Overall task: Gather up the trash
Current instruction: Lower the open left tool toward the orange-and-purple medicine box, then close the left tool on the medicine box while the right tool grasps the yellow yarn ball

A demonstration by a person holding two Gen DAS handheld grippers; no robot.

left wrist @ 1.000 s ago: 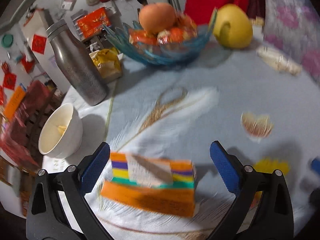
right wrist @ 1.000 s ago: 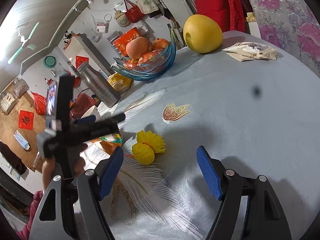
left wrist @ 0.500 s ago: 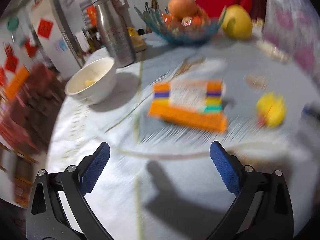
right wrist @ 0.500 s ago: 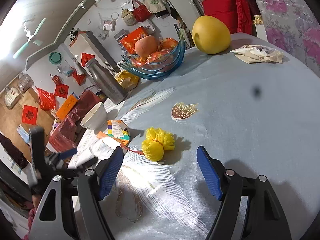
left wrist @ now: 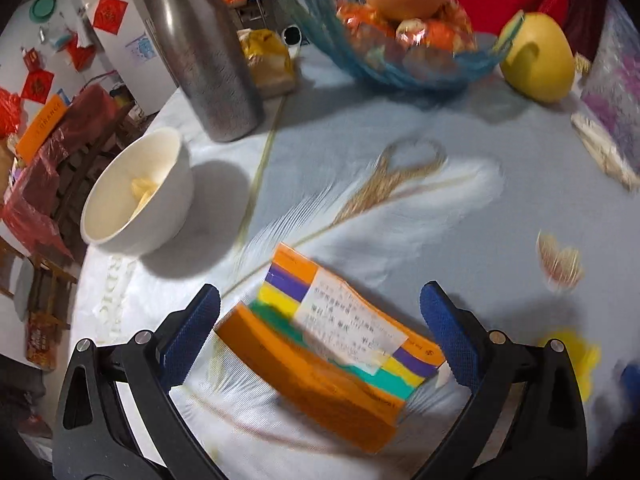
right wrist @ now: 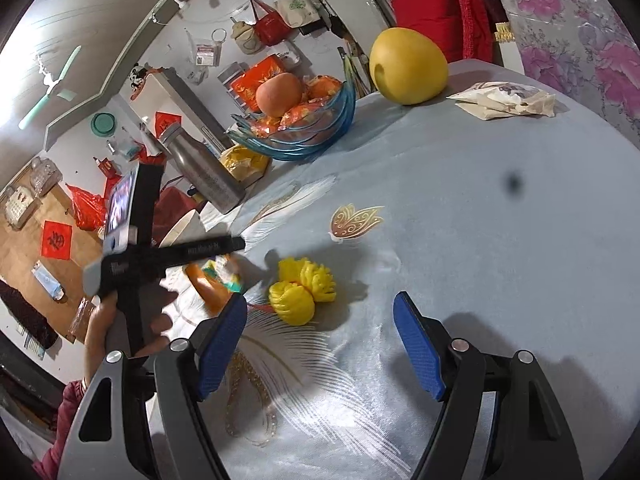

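An orange box with coloured stripes and a white label [left wrist: 332, 344] lies on the pale blue tablecloth. My left gripper [left wrist: 320, 340] is open, with its blue pads on either side of the box, apart from it. The box also shows in the right wrist view [right wrist: 214, 284], partly hidden by the left gripper's body [right wrist: 160, 256]. A yellow crumpled wrapper [right wrist: 302, 290] lies just ahead of my open, empty right gripper [right wrist: 318, 348]; it also shows at the left wrist view's right edge [left wrist: 576, 356]. A crumpled white wrapper [right wrist: 504, 100] lies far right.
A white bowl [left wrist: 140, 196] and a steel bottle [left wrist: 200, 48] stand left. A blue glass fruit bowl [left wrist: 400, 52] and a yellow pomelo [left wrist: 536, 60] stand at the back. A yellow bag [left wrist: 266, 60] sits behind the bottle. The table edge runs along the left.
My left gripper pulled back from the orange box half a second ago and has come forward again, so the box sits between its pads. My right gripper has moved slightly closer to the yellow wrapper.
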